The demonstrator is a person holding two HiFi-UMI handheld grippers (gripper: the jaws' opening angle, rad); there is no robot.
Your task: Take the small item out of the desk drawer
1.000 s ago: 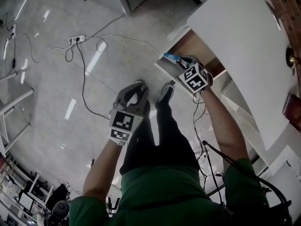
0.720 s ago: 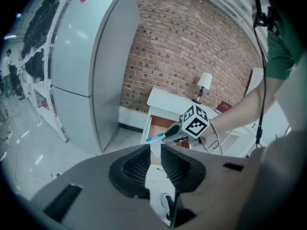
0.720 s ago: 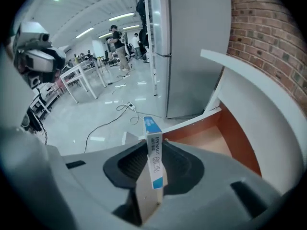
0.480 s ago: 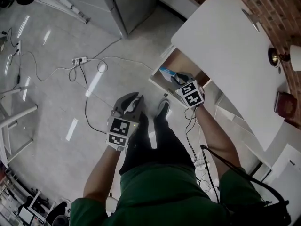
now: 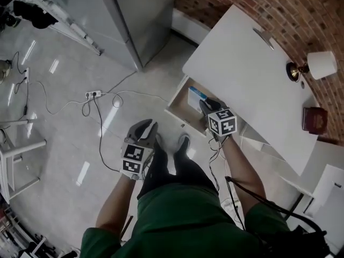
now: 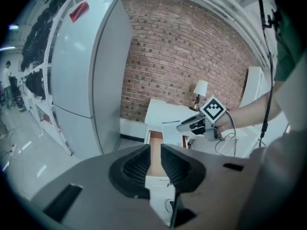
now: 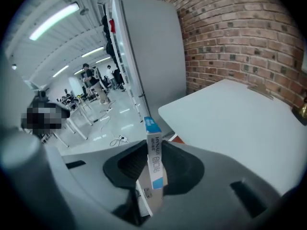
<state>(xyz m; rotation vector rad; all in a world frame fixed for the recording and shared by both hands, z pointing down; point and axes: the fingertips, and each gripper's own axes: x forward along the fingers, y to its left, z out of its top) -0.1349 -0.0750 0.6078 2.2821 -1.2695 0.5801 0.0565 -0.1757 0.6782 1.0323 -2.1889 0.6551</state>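
My right gripper (image 5: 207, 105) has its jaws clamped on the small box (image 7: 153, 169), edge-up, above the open drawer (image 5: 176, 99). My left gripper (image 6: 154, 162) is beside that drawer, jaws narrowly apart and empty.

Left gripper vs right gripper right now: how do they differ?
The right gripper has its jaws closed on a slim blue-and-white box, held edge-on; the left gripper has a narrow gap with nothing in it. The right gripper is at the open drawer of the white desk; the left gripper is over the floor. Both face the desk.
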